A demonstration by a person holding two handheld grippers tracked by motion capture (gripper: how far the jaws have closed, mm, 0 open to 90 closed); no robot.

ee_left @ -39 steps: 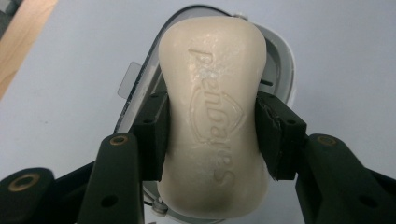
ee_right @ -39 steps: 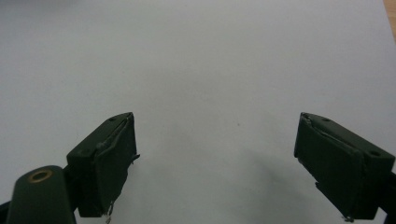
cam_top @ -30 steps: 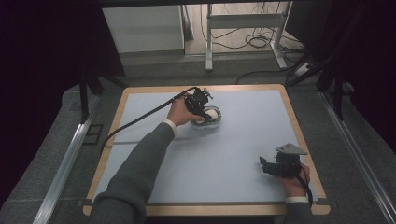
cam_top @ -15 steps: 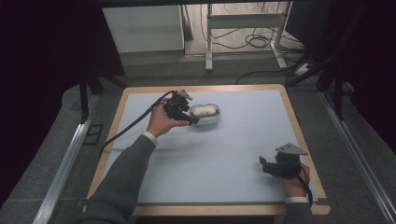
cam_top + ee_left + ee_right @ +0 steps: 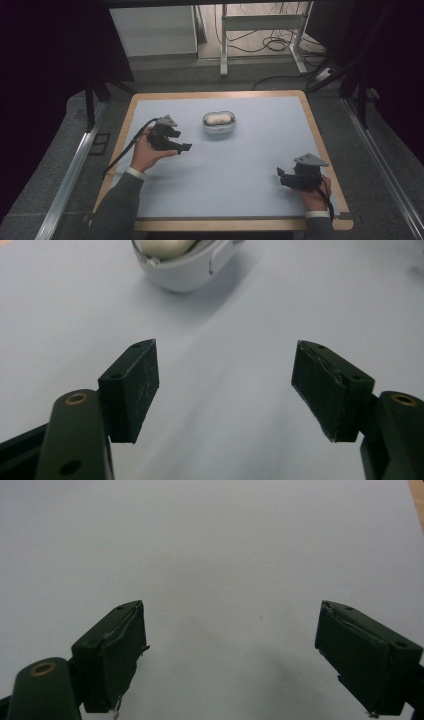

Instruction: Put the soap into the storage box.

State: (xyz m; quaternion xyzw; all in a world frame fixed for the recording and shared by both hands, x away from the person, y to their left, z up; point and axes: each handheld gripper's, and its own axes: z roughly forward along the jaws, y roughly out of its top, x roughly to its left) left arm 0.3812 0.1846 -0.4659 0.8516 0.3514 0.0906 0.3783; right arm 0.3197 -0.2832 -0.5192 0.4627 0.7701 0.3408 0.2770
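Left gripper (image 5: 172, 141), jaws spread wide w/ nothing between, held over left part of blue table mat (image 5: 250, 165). White oval dish (image 5: 218, 122) holding a pale rounded item sits near mat's far centre, apart from the jaws. Right gripper (image 5: 287, 179), jaws likewise apart & empty, near right front corner.

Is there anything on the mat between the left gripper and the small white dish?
Nothing: in the left gripper view, bare blue mat runs from the open left gripper up to the white dish; the high view agrees.
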